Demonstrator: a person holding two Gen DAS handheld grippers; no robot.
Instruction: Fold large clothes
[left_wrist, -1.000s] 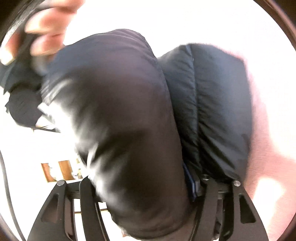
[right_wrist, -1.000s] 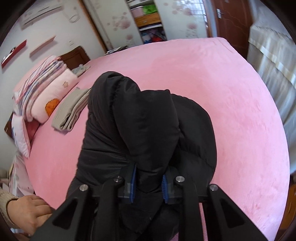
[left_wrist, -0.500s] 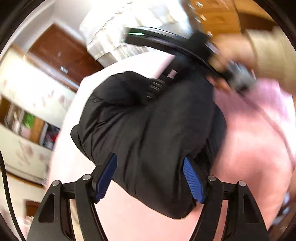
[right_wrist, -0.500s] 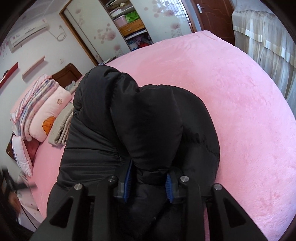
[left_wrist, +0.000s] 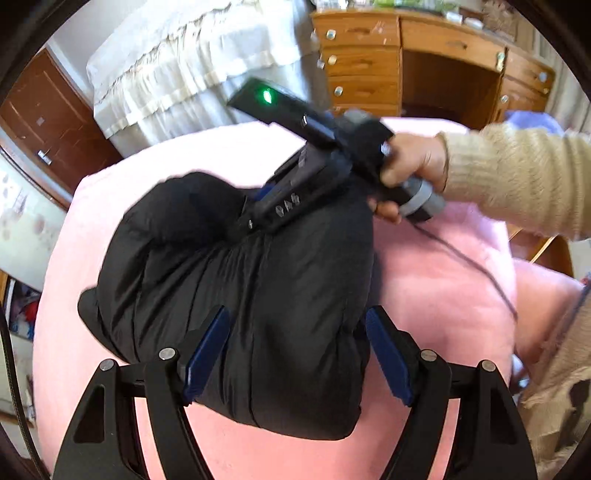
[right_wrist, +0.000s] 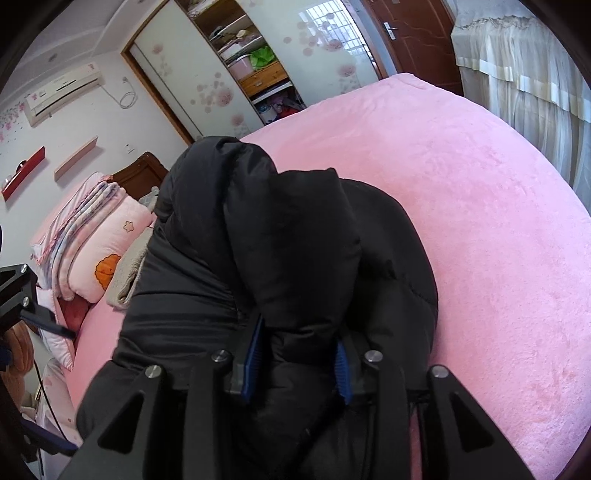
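Plush pink bedspread (left_wrist: 443, 295); puffy jacket (left_wrist: 240, 295).

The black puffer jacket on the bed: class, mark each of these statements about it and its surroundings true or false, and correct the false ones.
1. The black puffer jacket lies bundled on a pink blanket. True.
2. The left gripper is clamped tight on the jacket. False: its blue pads stand wide apart above the jacket.
3. A fold of the jacket sits between the right gripper's blue pads. True.
4. The jacket is spread out flat with both sleeves extended. False: it is gathered into a puffy heap.
5. Folded bedding is stacked near the headboard. True.
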